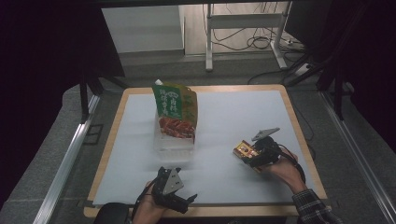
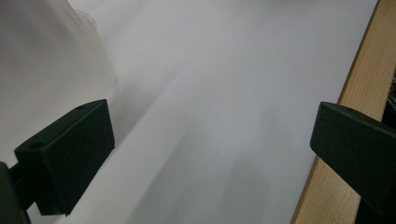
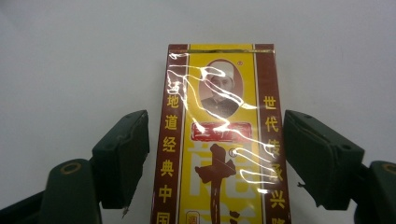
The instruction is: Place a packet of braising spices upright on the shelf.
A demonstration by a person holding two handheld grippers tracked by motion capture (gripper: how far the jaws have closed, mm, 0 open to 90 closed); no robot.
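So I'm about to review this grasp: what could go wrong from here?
The right gripper straddles the yellow and maroon box with gaps on both sides; its glossy wrap might slip when the jaws close. The clear container holding the green snack bag looks top-heavy, so the open left gripper nearby could tip it.

left tongs (image 1: 183, 200): jaws wide apart, low near edge | right tongs (image 1: 247, 156): jaws apart, angled left

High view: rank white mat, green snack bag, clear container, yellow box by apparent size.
1. White mat, far the largest.
2. Green snack bag.
3. Clear container, close to the bag; the bag standing in it hides part, so this order is unsure.
4. Yellow box, partly hidden by the right gripper.
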